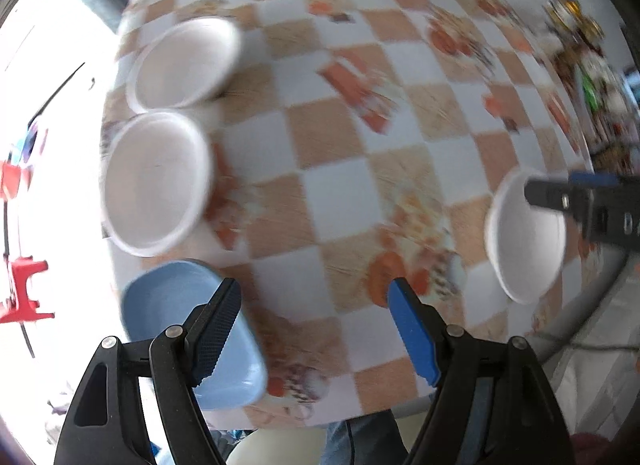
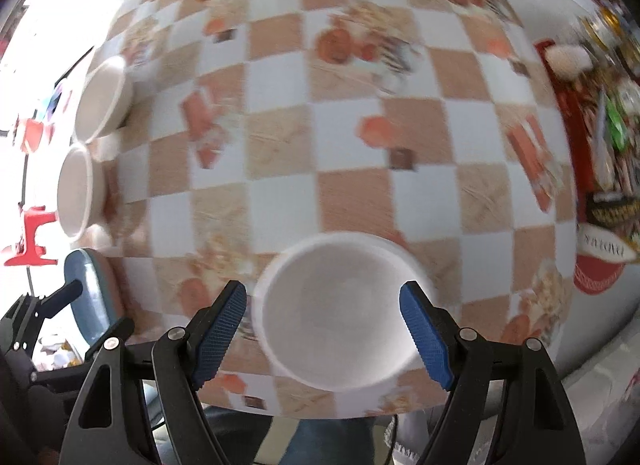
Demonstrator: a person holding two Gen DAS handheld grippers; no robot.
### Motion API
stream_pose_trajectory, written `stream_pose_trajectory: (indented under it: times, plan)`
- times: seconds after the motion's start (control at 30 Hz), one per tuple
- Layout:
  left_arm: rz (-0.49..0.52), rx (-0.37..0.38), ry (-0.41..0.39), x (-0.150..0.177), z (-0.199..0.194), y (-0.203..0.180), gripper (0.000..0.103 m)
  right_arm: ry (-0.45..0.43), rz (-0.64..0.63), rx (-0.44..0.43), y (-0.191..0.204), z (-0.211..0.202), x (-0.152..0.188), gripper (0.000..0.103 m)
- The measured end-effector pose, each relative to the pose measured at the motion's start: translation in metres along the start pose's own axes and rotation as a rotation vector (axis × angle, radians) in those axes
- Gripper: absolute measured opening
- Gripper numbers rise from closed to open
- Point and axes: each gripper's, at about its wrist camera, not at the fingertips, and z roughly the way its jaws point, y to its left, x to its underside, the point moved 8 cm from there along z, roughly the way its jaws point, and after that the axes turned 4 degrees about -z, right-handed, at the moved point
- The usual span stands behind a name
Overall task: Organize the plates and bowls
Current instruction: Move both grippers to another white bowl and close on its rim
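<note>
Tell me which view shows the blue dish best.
Left wrist view: the blue dish lies near the table's left edge, its inside mostly visible, one corner behind a finger. In the right wrist view the dish is only a squeezed sliver at the frame's left edge.

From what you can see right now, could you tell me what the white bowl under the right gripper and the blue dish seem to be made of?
White bowl: probably ceramic or melamine; opaque, smooth, thick rolled rim. Blue dish: likely plastic; uniform pastel colour, soft sheen, rounded corners. Blur leaves both uncertain.

Glossy checkered tablecloth (image 1: 340,201), apparently smooth matt white bowls (image 2: 336,313), textured tool pads (image 2: 218,329).
</note>
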Motion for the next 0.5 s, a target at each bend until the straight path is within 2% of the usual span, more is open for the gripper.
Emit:
stream_pose_trajectory:
  times: [0.27,0.5]
  plan:
    - [-0.235,-0.085,-0.021,-0.024,0.005,0.109,0.079,0.03,-0.103,-0.083,0.097,0.019,-0.032,0.08]
    - [-0.334,-0.161,-0.02,-0.038,0.02,0.173,0.079,0.047,-0.182,-0.095,0.166,0.04,-0.062,0.08]
